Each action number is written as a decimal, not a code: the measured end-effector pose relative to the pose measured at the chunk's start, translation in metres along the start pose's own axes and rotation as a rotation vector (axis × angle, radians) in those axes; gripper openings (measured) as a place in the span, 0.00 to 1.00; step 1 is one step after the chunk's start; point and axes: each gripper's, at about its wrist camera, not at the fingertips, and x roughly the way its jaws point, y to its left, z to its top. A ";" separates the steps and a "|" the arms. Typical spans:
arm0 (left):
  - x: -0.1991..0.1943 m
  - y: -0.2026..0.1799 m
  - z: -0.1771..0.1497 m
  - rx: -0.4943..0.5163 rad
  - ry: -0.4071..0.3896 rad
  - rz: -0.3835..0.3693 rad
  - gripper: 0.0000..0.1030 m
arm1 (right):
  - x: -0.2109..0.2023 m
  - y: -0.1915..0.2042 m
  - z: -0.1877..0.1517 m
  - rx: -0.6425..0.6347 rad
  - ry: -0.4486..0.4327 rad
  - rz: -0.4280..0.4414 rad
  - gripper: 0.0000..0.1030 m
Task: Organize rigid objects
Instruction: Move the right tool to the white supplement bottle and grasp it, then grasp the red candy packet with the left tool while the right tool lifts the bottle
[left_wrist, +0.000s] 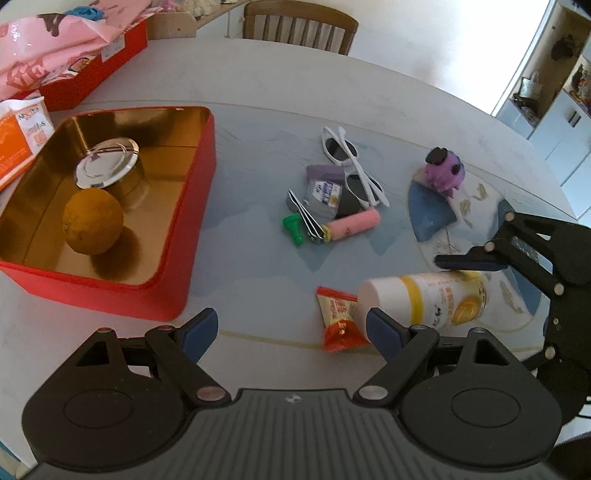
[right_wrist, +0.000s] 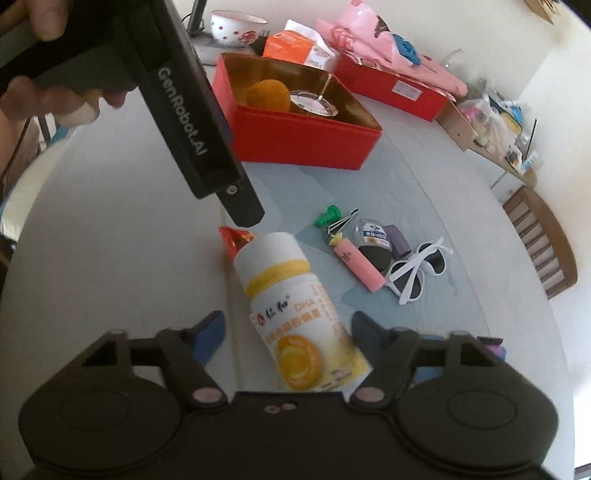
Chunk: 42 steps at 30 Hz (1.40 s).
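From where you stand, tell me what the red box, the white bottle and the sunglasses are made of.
Red box: probably tin, since its glossy gold inside mirrors the orange.
White bottle: looks like matte plastic with a printed, shiny label.
Sunglasses: apparently glossy white plastic frames with dark lenses; lens material unclear.

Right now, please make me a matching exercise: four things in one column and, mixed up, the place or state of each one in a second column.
1. orange
2. white bottle
3. white sunglasses
4. purple toy

A. lying on its side between the right gripper's fingers
B. standing on a blue patch of the table
C. inside the red box
D. folded, beside the small pile of items

Pairs: 1-C, 2-A, 3-D, 4-B
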 end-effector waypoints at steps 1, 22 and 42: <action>0.000 0.000 -0.001 0.003 -0.001 -0.005 0.85 | 0.000 -0.001 -0.001 0.007 0.005 -0.003 0.52; 0.039 -0.040 -0.006 0.183 0.039 -0.022 0.54 | -0.024 -0.058 -0.039 0.519 -0.007 0.049 0.42; 0.017 -0.007 0.013 0.095 -0.028 0.026 0.19 | -0.035 -0.062 -0.014 0.634 -0.032 -0.017 0.42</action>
